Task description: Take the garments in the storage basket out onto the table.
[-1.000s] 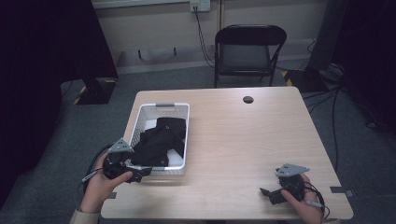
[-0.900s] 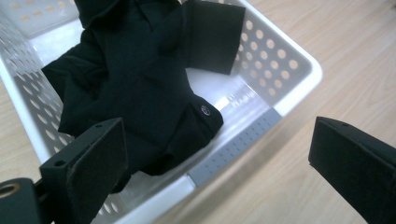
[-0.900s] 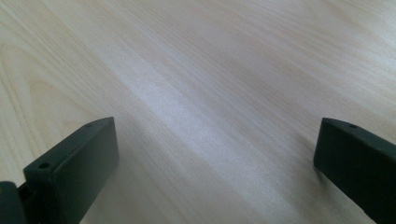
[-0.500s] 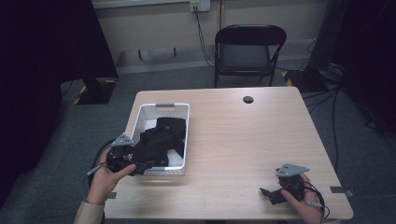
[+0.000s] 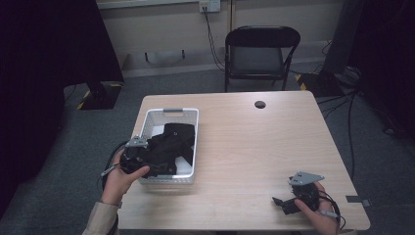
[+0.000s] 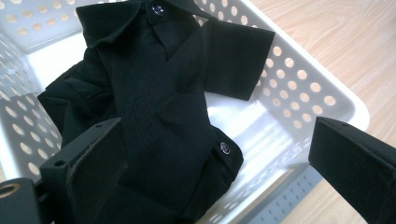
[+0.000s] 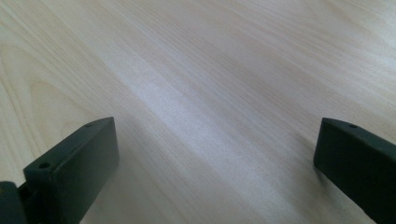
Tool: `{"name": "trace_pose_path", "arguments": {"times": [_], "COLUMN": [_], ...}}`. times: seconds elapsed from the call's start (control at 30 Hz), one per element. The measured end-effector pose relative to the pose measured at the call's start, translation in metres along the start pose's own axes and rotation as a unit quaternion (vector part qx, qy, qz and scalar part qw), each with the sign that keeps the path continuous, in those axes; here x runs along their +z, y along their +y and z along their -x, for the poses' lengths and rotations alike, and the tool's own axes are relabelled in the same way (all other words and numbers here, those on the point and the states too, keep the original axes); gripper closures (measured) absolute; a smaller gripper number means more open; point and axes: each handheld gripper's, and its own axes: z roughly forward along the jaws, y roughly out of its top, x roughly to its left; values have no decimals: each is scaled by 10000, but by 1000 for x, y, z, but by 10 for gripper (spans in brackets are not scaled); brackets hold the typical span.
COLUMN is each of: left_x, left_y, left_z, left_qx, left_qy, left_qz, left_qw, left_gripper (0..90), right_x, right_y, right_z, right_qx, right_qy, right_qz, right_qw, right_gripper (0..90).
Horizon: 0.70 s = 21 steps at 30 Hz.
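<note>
Since a second ago the left gripper (image 5: 164,169) has moved from outside the near-left corner of the white perforated plastic basket (image 5: 188,147) to over its near end, jaws spread wide above the crumpled black buttoned shirt (image 6: 159,93) lying inside. The right gripper (image 5: 279,201) has stayed low over the pale wood-grain table (image 5: 254,142), jaws wide, holding nothing. No writing is legible.

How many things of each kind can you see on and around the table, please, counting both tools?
Baskets: 1, the white basket on the table
Shirts: 1, the black shirt in the basket
Tools: 2, the left tool and the right tool, both open
Chairs: 1, the black chair behind the table
Tables: 1
Total: 6
</note>
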Motion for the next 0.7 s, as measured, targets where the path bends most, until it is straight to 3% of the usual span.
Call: {"name": "trace_pose_path", "arguments": {"times": [0.7], "left_x": [24], "left_y": [9], "left_z": [-13], "left_qx": [-76], "left_qy": [22], "left_qz": [-69], "left_qw": [9999], "left_gripper": [40], "right_x": [0], "right_y": [0], "right_z": [0], "right_qx": [-1], "right_qy": [0], "right_qz": [1], "right_qw": [10000], "right_gripper": [0]}}
